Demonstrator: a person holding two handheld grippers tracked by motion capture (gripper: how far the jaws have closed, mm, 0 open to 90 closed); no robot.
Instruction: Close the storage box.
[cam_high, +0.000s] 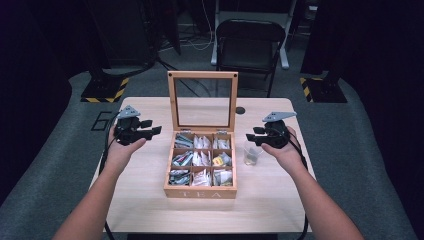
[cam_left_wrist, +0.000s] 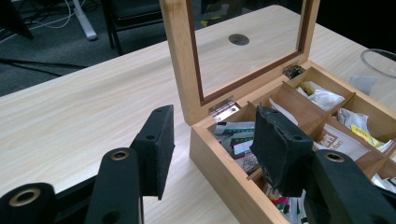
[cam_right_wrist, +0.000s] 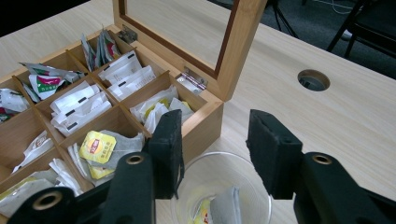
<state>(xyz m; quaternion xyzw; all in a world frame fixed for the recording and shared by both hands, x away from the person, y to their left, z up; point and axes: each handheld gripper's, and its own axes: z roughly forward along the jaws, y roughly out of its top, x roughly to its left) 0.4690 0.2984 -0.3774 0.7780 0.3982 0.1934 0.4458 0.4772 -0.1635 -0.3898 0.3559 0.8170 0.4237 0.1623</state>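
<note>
A wooden tea box (cam_high: 201, 192) stands open at the table's middle, its glass lid (cam_high: 202, 75) upright, its compartments full of tea bags. My left gripper (cam_high: 152, 127) hovers left of the box, open, with nothing between its jaws; in the left gripper view, the left gripper (cam_left_wrist: 215, 140) points at the box's near corner (cam_left_wrist: 219, 163). My right gripper (cam_high: 251, 134) is open just above a clear glass cup (cam_high: 252, 154) right of the box. In the right gripper view, the right gripper (cam_right_wrist: 215, 140) stands over the cup (cam_right_wrist: 243, 179), in which lies a tea bag (cam_right_wrist: 224, 207) with a yellow tag.
A round cable hole (cam_high: 240, 110) sits in the table behind the box on the right. A black chair (cam_high: 248, 42) stands beyond the far edge. Bare wood lies left of the box and along the front edge.
</note>
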